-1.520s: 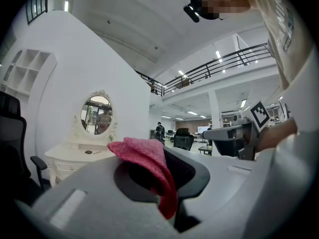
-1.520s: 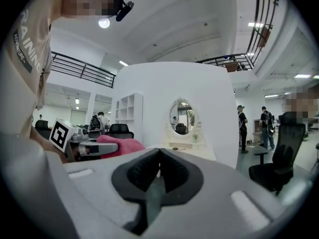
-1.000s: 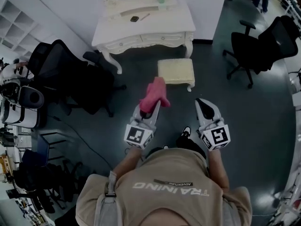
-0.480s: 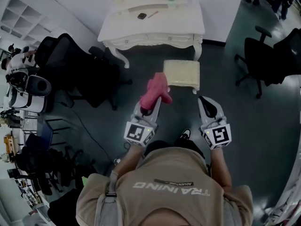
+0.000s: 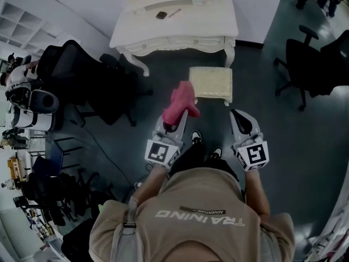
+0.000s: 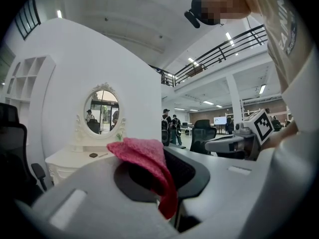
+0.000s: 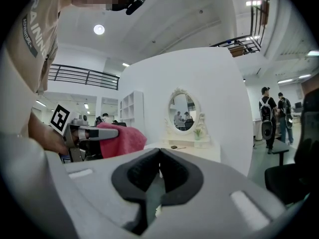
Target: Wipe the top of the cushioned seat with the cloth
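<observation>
Going by what's seen from the head view, a black office chair (image 5: 71, 75) is parked well off to the left of the left gripper (image 5: 179, 118). That gripper is clamped on the pink cloth (image 5: 182, 100), which is bunched up over its tips and sticks out ahead of them. In the left gripper view the cloth (image 6: 144, 158) is seen pinched between the dark pads (image 6: 192, 171), draped over the top, with one end dangling down where the jaws meet. The cushioned seat (image 5: 210, 82) is found on the floor just ahead of both tools, a bit to the right of the left gripper's tips. The cloth is lined up right at the seat's left edge, though actual contact can't be made out. Beyond the seat, a white dressing table (image 5: 174, 29) is set against the wall, and its oval mirror (image 7: 183, 112) is picked up in the right gripper view. The right gripper (image 5: 238, 117) is held level with the left one and off to its side. Nothing is carried in it, and its jaws are closed up so the pads meet at the tips. More black chairs (image 5: 311, 59) are parked well off to its right.
</observation>
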`<state>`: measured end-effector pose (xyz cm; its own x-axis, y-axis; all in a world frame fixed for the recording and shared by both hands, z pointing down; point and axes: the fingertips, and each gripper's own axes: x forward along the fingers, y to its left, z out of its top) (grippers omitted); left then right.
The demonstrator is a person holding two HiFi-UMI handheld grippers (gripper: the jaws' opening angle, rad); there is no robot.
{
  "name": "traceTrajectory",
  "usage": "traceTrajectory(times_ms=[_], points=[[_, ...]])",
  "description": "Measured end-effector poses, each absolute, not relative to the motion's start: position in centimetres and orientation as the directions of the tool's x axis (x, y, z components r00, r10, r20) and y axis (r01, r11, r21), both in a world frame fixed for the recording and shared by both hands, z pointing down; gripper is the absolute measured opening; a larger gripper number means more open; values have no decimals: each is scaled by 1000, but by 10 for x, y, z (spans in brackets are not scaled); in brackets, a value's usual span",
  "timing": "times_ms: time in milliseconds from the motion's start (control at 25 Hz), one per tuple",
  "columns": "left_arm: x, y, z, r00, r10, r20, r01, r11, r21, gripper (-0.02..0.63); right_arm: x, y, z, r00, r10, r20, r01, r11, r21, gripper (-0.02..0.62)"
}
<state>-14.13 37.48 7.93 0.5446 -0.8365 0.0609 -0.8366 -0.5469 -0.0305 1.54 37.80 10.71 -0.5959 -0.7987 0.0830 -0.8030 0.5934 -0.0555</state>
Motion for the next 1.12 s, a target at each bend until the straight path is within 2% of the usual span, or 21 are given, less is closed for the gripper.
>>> traceTrajectory(times_ms=[280, 480, 880, 1120], points=[[-152, 319, 77, 589, -808, 21, -808, -589, -2, 38, 9, 331, 90, -540, -838, 76, -841, 541, -7, 2], [-177, 269, 63, 614, -789, -26, -789, -614, 1, 38, -20, 291, 70, -523, -849, 75, -849, 527, 40, 2], [-233, 202, 87, 640, -768, -21, -769, -639, -23, 38, -87, 231, 78, -514, -850, 117, -851, 523, 56, 2], [-245, 175, 94, 623, -782, -1, -782, -623, 25, 38, -94, 205, 83, -517, -841, 158, -846, 531, 58, 2]])
